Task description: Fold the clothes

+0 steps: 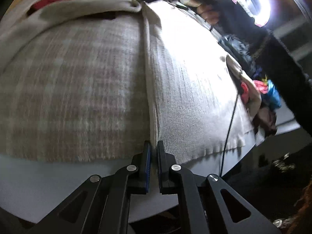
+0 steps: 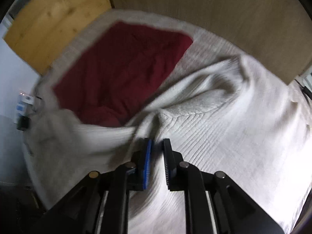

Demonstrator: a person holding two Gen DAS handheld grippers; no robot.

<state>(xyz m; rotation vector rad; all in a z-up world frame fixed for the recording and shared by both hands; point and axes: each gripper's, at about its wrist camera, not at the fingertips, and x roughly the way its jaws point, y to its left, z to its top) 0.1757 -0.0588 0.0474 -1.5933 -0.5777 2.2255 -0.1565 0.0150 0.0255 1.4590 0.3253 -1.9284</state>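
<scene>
1. Cream ribbed knit sweater [image 1: 195, 89] lies spread over a checked beige-and-pink woven blanket [image 1: 74, 89], which covers a pale grey tabletop [image 1: 39, 185].
2. Left gripper [image 1: 154, 148], black with blue ribbed pads, has its fingers drawn together on the sweater's folded edge at the hem; a thin strip of cream cloth shows between the pads.
3. Right gripper [image 2: 157, 146], seen from its own camera, sits over a bunched fold of the same sweater [image 2: 224, 128] near a plaited seam. Its fingers stand a little apart with knit between them; whether they truly pinch the cloth I cannot tell.
4. Dark red folded garment [image 2: 124, 72] lies beyond the sweater, on the blanket, near a light wooden board [image 2: 58, 25].
5. In the left view, the person's right hand [image 1: 208, 9] with a dark sleeve holds the other gripper at the sweater's far end.
6. Heap of mixed coloured clothes [image 1: 263, 91] rests at the table's right edge.
</scene>
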